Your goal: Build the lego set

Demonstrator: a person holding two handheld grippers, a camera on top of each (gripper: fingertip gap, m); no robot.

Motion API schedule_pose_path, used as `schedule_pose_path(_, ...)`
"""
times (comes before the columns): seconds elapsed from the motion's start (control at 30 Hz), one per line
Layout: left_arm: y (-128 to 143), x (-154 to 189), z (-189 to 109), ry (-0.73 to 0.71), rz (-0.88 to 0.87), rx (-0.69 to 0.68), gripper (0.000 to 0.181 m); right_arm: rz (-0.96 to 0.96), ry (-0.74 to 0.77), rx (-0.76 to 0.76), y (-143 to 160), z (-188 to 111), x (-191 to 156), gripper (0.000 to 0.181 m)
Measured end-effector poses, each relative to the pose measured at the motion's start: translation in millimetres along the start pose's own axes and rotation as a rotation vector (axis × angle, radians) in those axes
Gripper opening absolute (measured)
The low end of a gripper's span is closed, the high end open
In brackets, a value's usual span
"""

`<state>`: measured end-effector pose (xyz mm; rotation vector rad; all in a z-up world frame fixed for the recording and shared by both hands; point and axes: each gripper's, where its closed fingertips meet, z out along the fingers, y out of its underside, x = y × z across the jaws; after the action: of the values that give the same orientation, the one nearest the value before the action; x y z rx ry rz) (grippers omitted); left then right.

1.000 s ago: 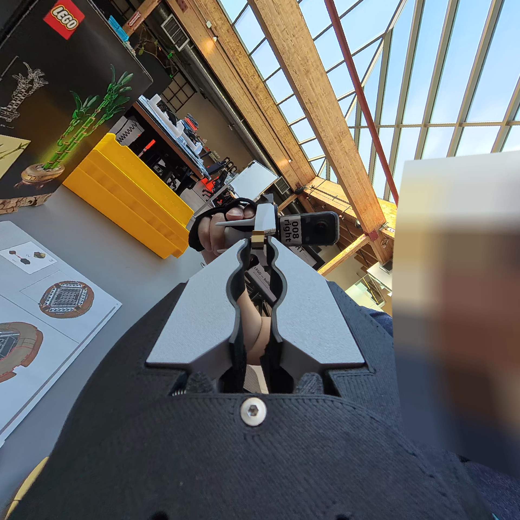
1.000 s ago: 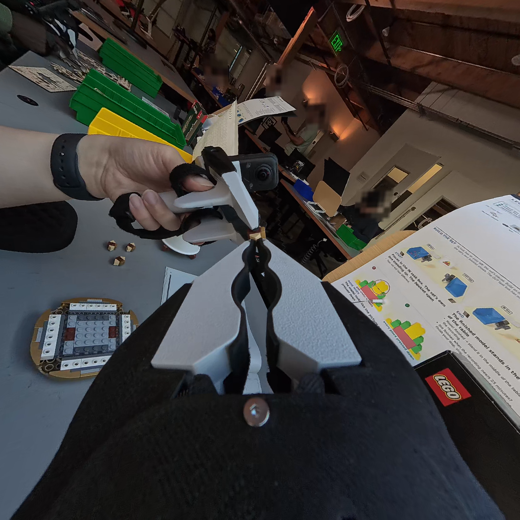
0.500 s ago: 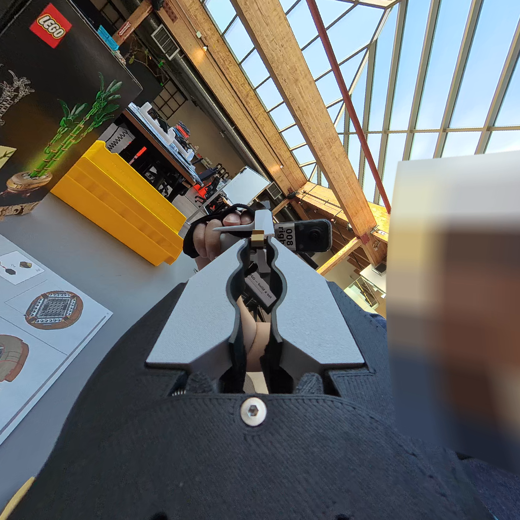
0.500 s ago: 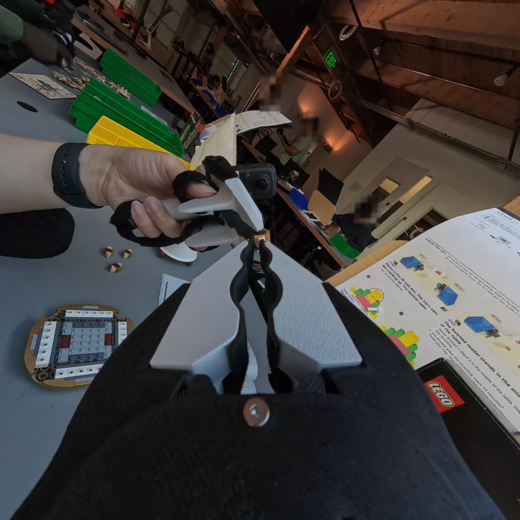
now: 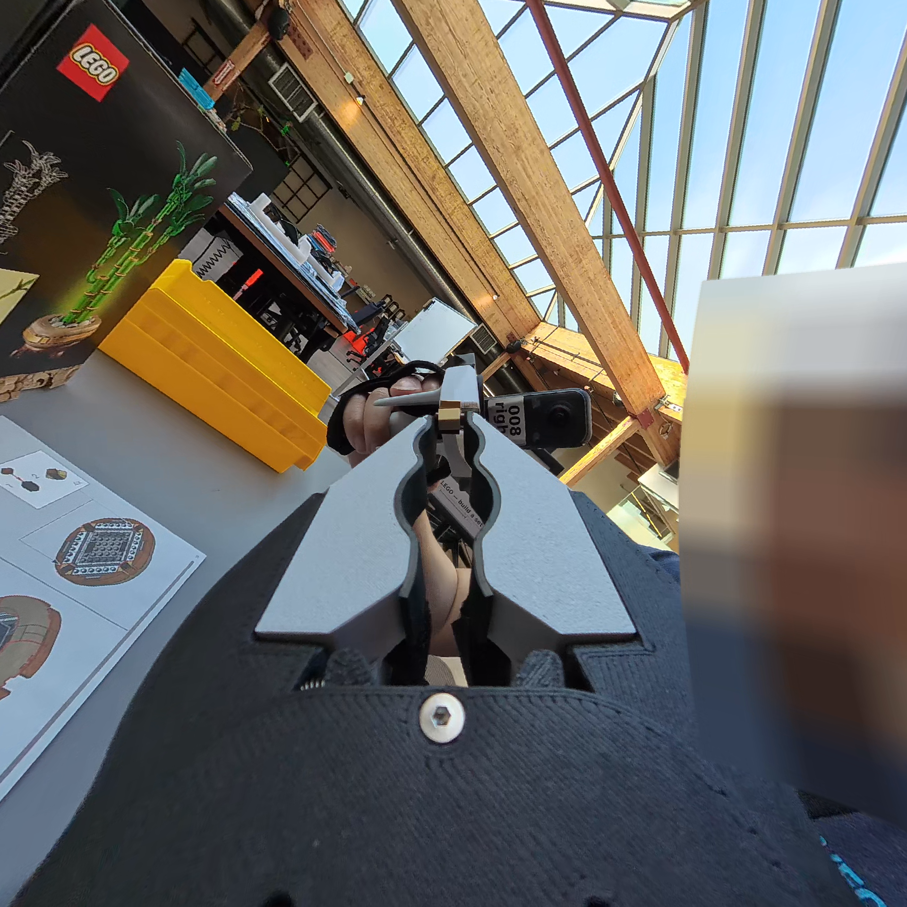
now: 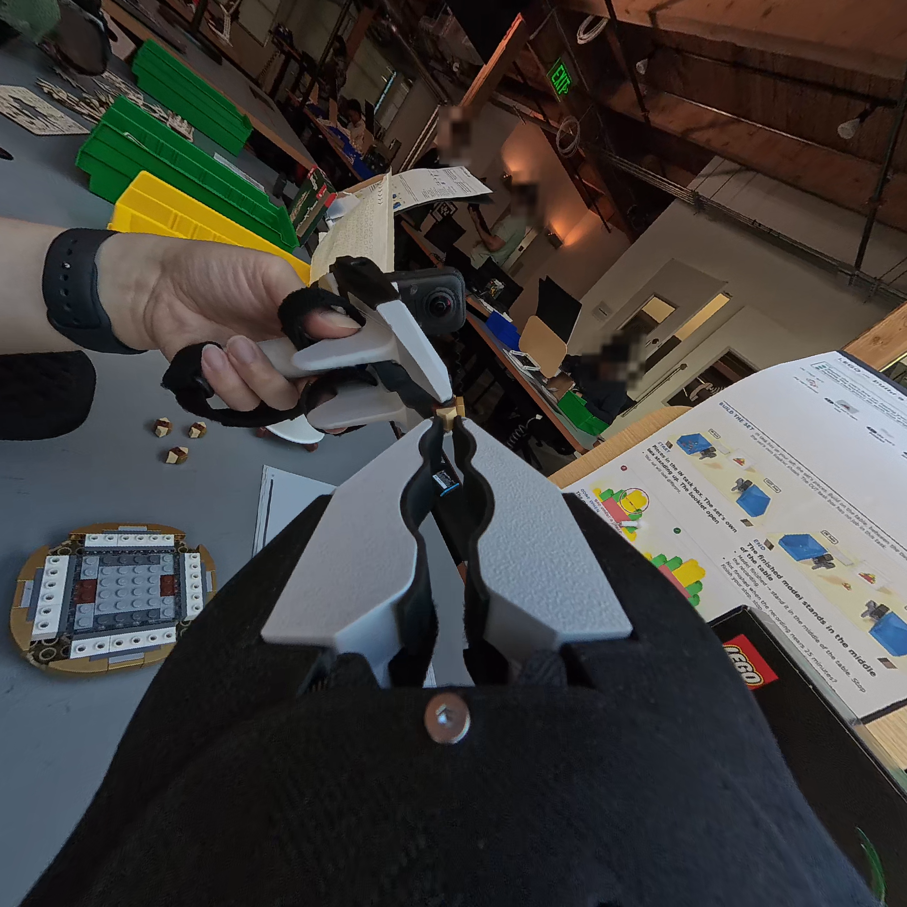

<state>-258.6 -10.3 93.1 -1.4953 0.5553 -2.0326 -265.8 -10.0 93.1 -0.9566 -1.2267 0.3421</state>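
Note:
My left gripper (image 5: 449, 426) is shut on a small tan-and-gold Lego piece (image 5: 449, 414), held in the air above the table. My right gripper (image 6: 446, 428) is shut on the small tan piece (image 6: 450, 412) from the opposite side. The two grippers meet tip to tip at it. The right gripper (image 5: 459, 392) shows in the left wrist view. The left gripper (image 6: 441, 392) shows in the right wrist view. The round brown base with white and grey plates (image 6: 113, 596) lies on the grey table (image 6: 59, 736) at the left. Three small brown-tan pieces (image 6: 179, 439) lie beyond it.
The open instruction booklet (image 5: 73, 564) lies at the left, with the black Lego box (image 5: 98, 172) and a yellow bin (image 5: 221, 363) behind it. In the right wrist view there are green bins (image 6: 172, 147), a printed sheet (image 6: 785, 515) on a black box (image 6: 795, 697), and a white curved piece (image 6: 294, 434).
Both grippers stay shut and tip to tip on the small piece. The pair has shifted and tilted slightly, so the table and box slide a little in both views.

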Motion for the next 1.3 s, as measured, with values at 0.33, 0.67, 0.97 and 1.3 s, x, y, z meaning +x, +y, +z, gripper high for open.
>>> schedule_pose_path(0.33,0,-7,-2,-0.05,0.038,-0.001,0.008,-0.027,0.018,-0.062,7,4,-1,0.002)
schedule_pose_path(0.67,46,0,-14,-0.029,-0.008,-0.347,0.009,0.111,-0.25,0.016,0,-4,-28,0.037)
schedule_pose_path(0.97,81,8,-19,-0.012,-0.017,-0.55,0.009,0.108,-0.506,-0.013,2,-12,-74,0.028)
schedule_pose_path(1.3,72,6,-21,-0.025,-0.046,-0.51,0.009,0.08,-0.486,-0.012,1,-8,-74,0.016)
